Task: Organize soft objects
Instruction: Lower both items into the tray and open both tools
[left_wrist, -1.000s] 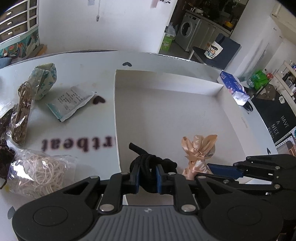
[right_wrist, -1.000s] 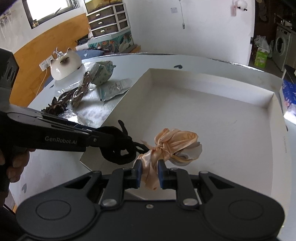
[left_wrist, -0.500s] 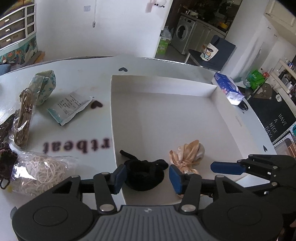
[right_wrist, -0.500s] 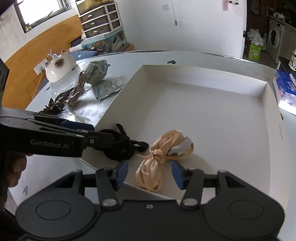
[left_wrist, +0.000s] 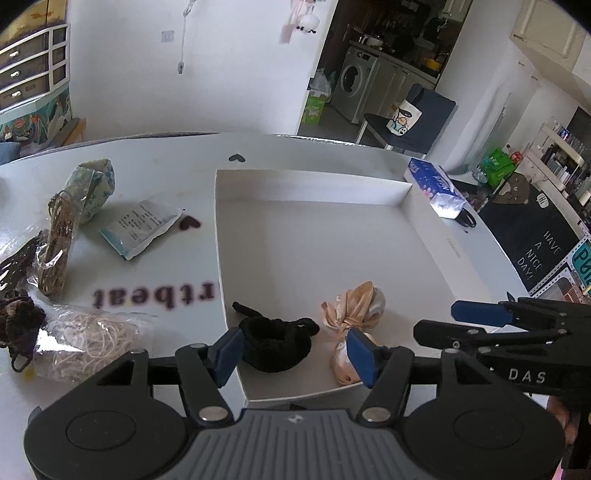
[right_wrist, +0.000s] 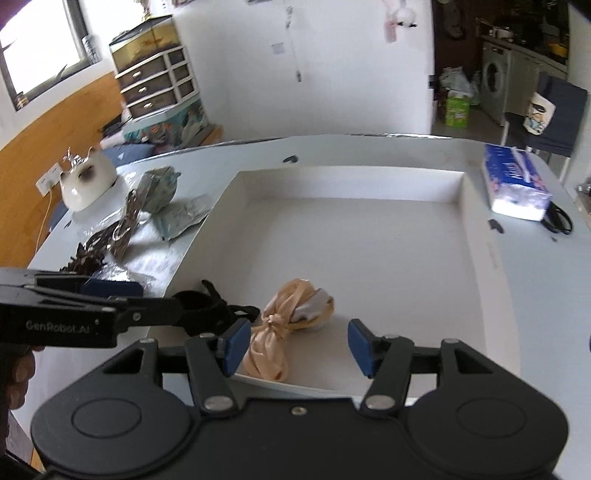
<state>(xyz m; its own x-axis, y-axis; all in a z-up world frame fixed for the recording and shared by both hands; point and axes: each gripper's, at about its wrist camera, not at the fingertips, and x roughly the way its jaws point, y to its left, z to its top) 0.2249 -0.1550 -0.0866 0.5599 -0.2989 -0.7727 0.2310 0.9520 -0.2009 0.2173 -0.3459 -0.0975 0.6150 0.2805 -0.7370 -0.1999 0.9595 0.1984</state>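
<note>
Left claw (left_wrist: 295, 354) released, jaws just been opening, black fabric bundle (left_wrist: 275, 345) lying free between and just beyond them in white box (left_wrist: 310, 184). Right claw (right_wrist: 297, 349) likewise spread, peach satin bundle (right_wrist: 284, 332) loose near its left pad. Two items boxed; bagged pieces (several, on bench (left_wrist: 147, 162)) likely remain.

Your left wrist view sits just behind the left tool (left_wrist: 295, 354), looking steeply down and forward at the near-left corner of the white box (left_wrist: 314, 184) on the bench (left_wrist: 155, 155). Your right wrist view does likewise behind the right tool (right_wrist: 295, 347), set further right. Both share the box, the black scrunchie (left_wrist: 275, 345) and the peach scrunchie (right_wrist: 291, 317), and each catches the other tool at its edge.
</note>
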